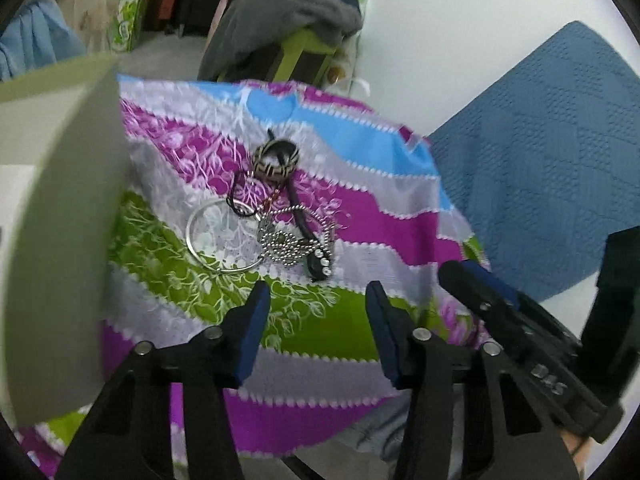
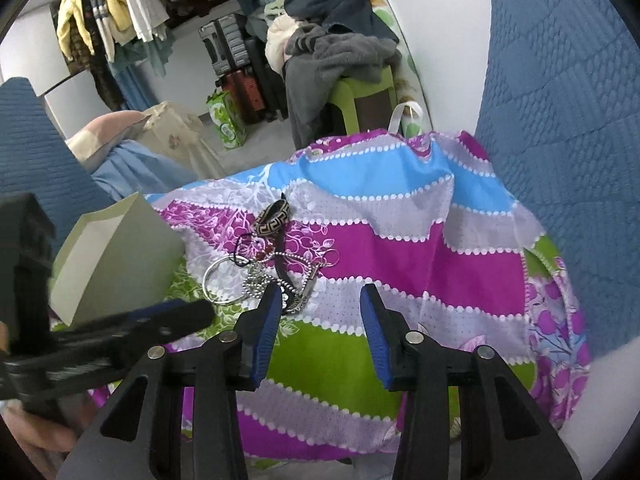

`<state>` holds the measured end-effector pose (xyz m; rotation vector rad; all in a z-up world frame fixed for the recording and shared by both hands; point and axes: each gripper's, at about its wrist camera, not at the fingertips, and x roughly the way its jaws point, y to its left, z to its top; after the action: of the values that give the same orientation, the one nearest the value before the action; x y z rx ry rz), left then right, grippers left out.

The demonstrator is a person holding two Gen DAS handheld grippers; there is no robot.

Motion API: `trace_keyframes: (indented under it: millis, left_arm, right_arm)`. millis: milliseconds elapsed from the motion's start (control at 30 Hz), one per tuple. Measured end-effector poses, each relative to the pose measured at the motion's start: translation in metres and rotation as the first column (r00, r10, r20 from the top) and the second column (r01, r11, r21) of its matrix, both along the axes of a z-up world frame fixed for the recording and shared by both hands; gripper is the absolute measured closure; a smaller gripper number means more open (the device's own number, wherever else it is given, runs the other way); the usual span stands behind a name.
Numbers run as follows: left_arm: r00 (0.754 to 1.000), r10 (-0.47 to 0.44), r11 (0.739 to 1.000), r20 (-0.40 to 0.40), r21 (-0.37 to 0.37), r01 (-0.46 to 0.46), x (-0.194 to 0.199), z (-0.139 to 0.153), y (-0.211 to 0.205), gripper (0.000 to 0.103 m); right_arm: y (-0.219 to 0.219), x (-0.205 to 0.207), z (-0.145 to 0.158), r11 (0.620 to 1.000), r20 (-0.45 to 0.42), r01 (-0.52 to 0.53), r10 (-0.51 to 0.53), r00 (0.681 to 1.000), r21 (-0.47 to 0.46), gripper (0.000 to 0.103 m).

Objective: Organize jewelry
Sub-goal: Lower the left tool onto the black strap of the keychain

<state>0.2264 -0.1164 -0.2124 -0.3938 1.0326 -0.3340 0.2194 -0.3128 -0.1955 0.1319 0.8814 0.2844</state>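
**Jewelry heaped, both grippers waiting**

While nothing has yet been lifted, the jewelry pile (image 1: 268, 224) sits tangled in the middle of the striped cloth (image 1: 360, 208), and everything else is arranged around it. At the pile's far end lies a patterned band ring (image 1: 276, 159); on the side toward the box rests a plain silver hoop (image 1: 224, 236); a ball chain (image 1: 296, 240) loops across a dark strap set with rhinestones (image 1: 322, 264) at the near end. The pieces overlap and touch, so I judge they will need teasing apart one by one rather than a single scoop.

Just beside the pile stands a pale open box (image 2: 116, 256), tilted with its mouth upward, probably the place the pieces are meant to go; keeping it that close makes for short carries.

On the near side of the pile hovers the left gripper (image 1: 314, 320), jaws apart and holding nothing, aimed straight at the chain and strap. The right gripper (image 2: 316, 328) hangs just beside it, away from the box, jaws likewise spread and empty, lined up more with bare cloth than with the heap. That suggests the left one will reach first.

The cloth drapes over a raised surface; beyond the pile are a blue quilted cover (image 2: 560, 120) and a stool piled with clothes (image 2: 340, 52).
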Motion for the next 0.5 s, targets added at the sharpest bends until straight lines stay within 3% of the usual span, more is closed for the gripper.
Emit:
trace_keyframes:
  millis: [433, 500]
  left_arm:
    - [1.000, -0.017, 0.997, -0.021, 0.071, 0.018, 0.043, -0.034, -0.026, 0.055]
    - [0.999, -0.019, 0.995, -0.030, 0.095, 0.022, 0.048, -0.038, -0.029, 0.061]
  right_arm:
    - [-0.002, 0.024, -0.023, 0.999, -0.079, 0.001, 0.002, 0.997, 0.038, 0.065]
    - [-0.004, 0.026, -0.024, 0.999, -0.085, 0.008, -0.004, 0.996, 0.048, 0.065]
